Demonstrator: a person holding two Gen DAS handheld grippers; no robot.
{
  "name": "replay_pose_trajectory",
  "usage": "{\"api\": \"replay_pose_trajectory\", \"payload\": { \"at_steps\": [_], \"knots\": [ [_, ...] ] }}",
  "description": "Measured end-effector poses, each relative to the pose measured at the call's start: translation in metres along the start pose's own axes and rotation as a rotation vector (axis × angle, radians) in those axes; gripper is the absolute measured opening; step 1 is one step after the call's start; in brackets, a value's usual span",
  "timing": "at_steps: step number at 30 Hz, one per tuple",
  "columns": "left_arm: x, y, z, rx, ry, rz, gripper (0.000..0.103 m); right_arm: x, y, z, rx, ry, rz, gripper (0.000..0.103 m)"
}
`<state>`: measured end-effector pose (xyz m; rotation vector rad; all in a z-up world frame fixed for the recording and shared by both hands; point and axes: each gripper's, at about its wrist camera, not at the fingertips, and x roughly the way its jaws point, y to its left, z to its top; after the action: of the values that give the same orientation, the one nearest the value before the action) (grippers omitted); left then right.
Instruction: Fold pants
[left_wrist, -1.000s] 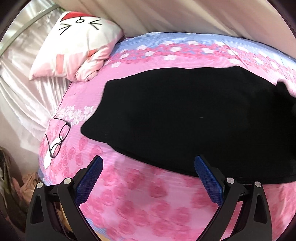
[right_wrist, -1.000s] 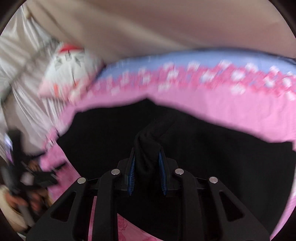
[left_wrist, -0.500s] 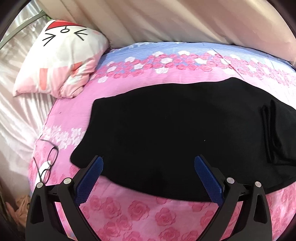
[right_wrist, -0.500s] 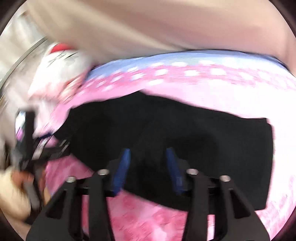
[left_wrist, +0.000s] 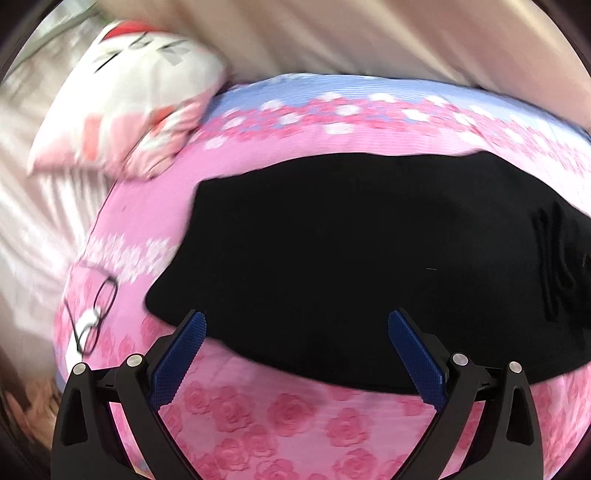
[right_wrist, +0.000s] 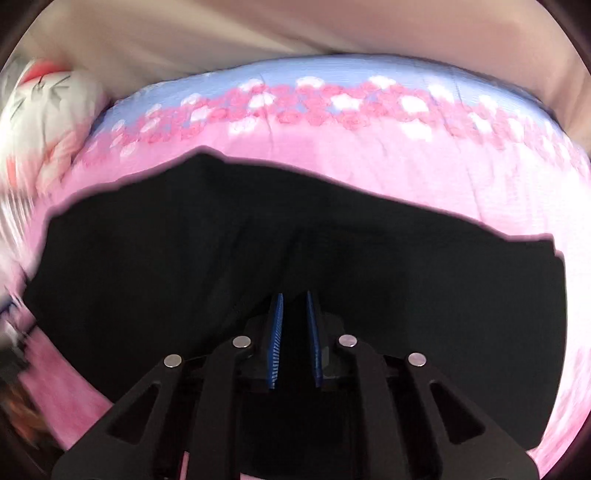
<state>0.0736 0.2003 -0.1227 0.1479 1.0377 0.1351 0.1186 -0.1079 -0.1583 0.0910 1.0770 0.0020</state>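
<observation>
One pair of black pants lies spread on the pink rose-print bedsheet. Left gripper: jaws released wide, hovering over the pants' near edge. Right gripper: jaws closing, black fabric between the pads. One cartoon-cat pillow and one pair of eyeglasses sit left.

The pants are plain black cloth, spread flat and wide across the bed, which has a pink rose-print cover. Their outline is a broad dark slab with a squared corner at the left and an uneven far edge. Near the right end, a few creases and an overlapping layer show in the left wrist view. In the right wrist view the cloth rises in a ridge, with folds fanning out.
</observation>
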Motion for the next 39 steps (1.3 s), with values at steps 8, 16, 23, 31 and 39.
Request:
{"api": "replay_pose_trajectory", "payload": {
  "at_steps": [8, 16, 23, 31, 39],
  "knots": [
    [0.007, 0.102, -0.023, -0.217, 0.021, 0.054, 0.098, -0.049, 0.164, 0.02, -0.329, -0.099, 0.226, 0.039],
    [-0.006, 0.167, -0.075, -0.291, 0.079, 0.22, 0.098, -0.014, 0.355, -0.019, -0.789, -0.134, 0.231, 0.052],
    [-0.013, 0.201, -0.111, -0.4, 0.121, 0.261, 0.098, 0.021, 0.399, -0.043, -0.956, -0.236, 0.064, 0.051],
    [-0.015, 0.205, -0.114, -0.405, 0.122, 0.267, 0.098, 0.011, 0.382, -0.023, -0.788, -0.146, 0.183, 0.001],
    [-0.027, 0.161, -0.064, -0.297, 0.035, 0.207, 0.098, -0.069, 0.208, 0.062, -0.166, -0.132, 0.496, 0.0]
  ]
}}
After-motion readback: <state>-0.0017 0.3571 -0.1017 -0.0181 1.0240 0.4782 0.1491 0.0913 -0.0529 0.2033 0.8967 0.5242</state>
